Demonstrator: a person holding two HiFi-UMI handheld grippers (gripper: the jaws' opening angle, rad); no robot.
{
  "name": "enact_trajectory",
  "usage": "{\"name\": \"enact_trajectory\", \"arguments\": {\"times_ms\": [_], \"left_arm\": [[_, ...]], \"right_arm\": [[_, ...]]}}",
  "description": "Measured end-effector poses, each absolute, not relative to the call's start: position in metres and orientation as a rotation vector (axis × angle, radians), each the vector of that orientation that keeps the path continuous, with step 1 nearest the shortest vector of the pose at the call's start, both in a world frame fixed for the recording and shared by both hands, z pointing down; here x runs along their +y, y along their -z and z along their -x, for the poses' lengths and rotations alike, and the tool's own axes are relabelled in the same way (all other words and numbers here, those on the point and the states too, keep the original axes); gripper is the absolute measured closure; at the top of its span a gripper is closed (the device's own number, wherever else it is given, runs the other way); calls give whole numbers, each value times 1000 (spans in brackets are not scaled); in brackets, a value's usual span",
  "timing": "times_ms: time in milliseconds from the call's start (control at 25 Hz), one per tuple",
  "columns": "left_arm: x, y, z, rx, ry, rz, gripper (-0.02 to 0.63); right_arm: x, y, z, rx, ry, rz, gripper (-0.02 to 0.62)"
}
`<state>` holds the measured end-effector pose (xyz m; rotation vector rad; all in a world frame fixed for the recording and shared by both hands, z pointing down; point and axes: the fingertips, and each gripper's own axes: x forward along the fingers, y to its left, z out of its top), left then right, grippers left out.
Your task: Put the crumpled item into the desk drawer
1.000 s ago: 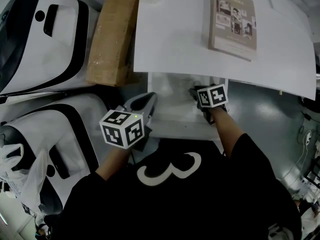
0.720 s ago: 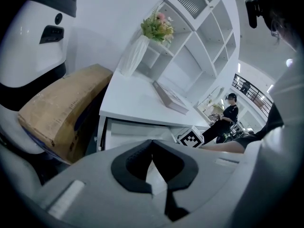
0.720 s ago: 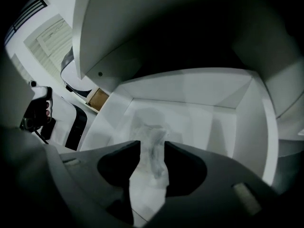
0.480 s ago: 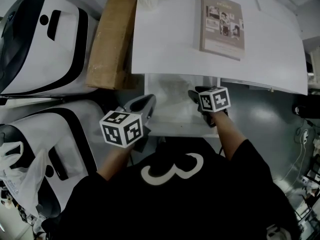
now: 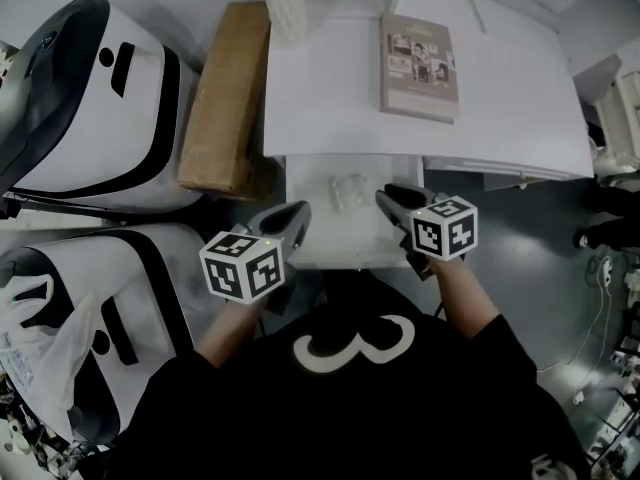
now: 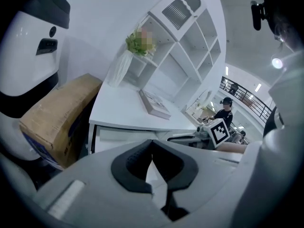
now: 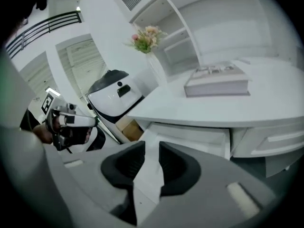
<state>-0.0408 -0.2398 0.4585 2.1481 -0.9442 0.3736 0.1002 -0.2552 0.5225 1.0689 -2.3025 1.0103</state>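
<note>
We see a white desk [image 5: 320, 98] on a grey floor [image 5: 530, 238], with a cardboard box [image 5: 225, 98] just beside its left edge. White shelving [image 6: 187, 51] stands behind the desk. Ceiling lights [image 6: 276, 62] are on further back.

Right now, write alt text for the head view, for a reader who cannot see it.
Seen from above, a crumpled item lies in the open desk drawer. The left gripper and right gripper flank the drawer, both empty, the right one's jaws closing. A book lies on the white desk beyond.
</note>
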Motion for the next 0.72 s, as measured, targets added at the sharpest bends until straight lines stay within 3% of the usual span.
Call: {"name": "enact_trajectory", "arguments": {"times_ms": [280, 360, 720], "left_arm": [[-212, -411, 35, -892, -322, -2258, 595], [-205, -399, 32, -872, -298, -2283, 595], [-174, -342, 22, -810, -223, -2436, 595]], "right_arm": [[-219, -425, -89, -2512, -876, -1124, 548], [-209, -411, -90, -2540, -843, -1149, 592], [-165, -351, -72, -2673, -588, -1149, 594]]}}
